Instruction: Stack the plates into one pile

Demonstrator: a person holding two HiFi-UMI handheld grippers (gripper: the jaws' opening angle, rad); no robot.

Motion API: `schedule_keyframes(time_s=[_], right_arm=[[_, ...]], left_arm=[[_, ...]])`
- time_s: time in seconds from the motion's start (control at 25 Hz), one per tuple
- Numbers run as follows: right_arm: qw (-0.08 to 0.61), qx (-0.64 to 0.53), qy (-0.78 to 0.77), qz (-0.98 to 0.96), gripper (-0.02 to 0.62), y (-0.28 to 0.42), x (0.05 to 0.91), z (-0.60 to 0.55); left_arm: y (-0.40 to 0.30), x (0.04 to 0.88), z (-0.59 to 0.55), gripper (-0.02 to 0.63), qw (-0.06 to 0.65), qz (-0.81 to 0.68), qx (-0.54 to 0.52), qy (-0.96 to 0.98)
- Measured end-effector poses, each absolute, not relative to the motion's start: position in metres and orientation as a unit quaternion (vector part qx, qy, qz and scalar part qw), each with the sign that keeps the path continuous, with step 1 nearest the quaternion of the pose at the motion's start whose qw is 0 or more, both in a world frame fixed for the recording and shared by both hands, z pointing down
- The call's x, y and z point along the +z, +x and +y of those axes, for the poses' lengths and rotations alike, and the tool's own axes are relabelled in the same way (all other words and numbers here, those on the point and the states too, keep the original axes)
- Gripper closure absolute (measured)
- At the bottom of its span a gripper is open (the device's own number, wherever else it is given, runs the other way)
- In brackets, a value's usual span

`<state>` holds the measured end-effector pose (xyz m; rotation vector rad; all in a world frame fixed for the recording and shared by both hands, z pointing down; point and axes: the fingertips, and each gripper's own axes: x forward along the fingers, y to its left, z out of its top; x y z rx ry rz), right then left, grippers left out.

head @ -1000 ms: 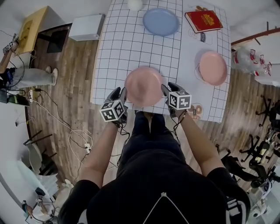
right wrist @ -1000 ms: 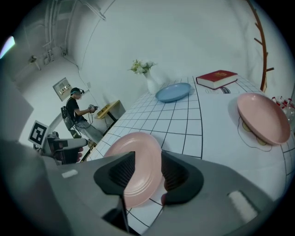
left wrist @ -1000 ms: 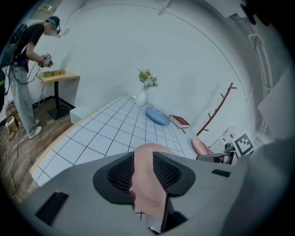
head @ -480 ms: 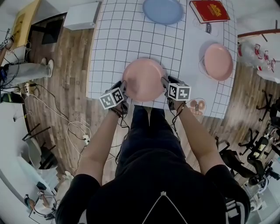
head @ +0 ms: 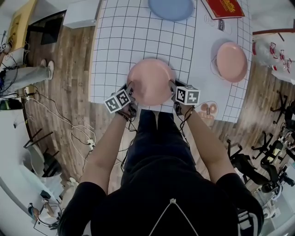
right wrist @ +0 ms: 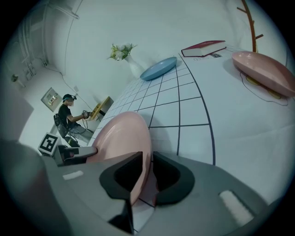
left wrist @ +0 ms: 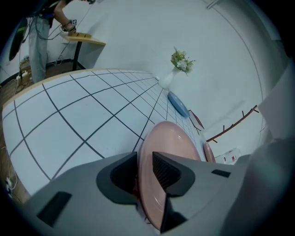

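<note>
Tablecloth [head: 138, 37] middle lies open — blue plate [head: 171, 8], book [head: 227, 7], far pink plate [head: 231, 61] stand beyond.

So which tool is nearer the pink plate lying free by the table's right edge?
Right. The right tool, its jaws just closing further on the held plate's right rim, is on the free plate's side; the left tool grips the far rim.

The red book's [right wrist: 205, 47] cover print is unreadable.
</note>
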<state>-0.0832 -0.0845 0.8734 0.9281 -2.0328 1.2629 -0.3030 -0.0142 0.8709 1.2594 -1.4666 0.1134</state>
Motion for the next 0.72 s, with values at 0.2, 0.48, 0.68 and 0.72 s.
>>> schedule_keyframes(time_s=[0.2,0.48,0.68,0.72], right_arm=[[0.282,0.479,0.364,-0.748,0.567,-0.08,0.878,-0.082],[0.266,0.495,0.376,-0.736,0.575,-0.075,0.865,-0.083],[0.249,0.497,0.376,-0.742,0.577,-0.072,0.844,-0.085],[0.244,0.496,0.376,-0.743,0.577,-0.073,0.84,-0.086]], left_arm=[[-0.307,0.876,-0.01,0.575,0.568,-0.632,0.052,0.524],[-0.303,0.866,-0.009,0.58,0.562,-0.632,0.06,0.53],[-0.301,0.844,-0.012,0.583,0.536,-0.638,0.064,0.549],[-0.301,0.838,-0.013,0.583,0.53,-0.64,0.064,0.552]])
